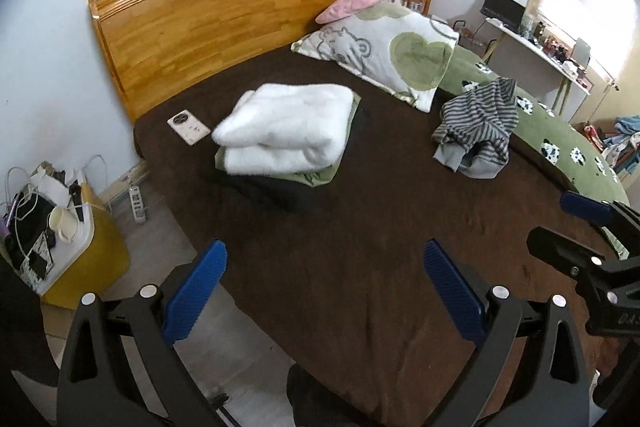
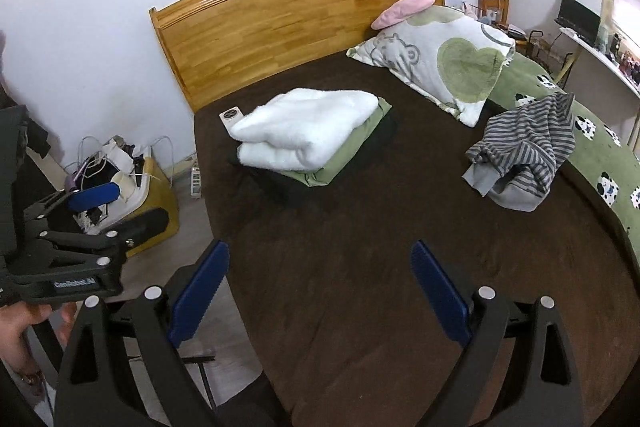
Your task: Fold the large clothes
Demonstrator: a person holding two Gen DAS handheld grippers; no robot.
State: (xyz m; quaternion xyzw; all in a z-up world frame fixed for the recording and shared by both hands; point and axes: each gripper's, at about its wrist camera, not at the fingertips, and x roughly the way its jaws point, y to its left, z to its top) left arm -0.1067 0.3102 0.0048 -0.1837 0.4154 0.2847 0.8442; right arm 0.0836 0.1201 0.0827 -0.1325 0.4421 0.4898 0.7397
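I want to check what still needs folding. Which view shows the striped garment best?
The right wrist view: the striped garment lies crumpled, larger and nearer the middle. The left wrist view shows it whole too, but smaller and farther right.

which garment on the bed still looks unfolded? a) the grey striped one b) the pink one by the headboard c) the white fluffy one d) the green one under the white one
a: the grey striped garment lies crumpled in a heap near the green bedcover, while the white fluffy one sits neatly folded on top of the folded green one.
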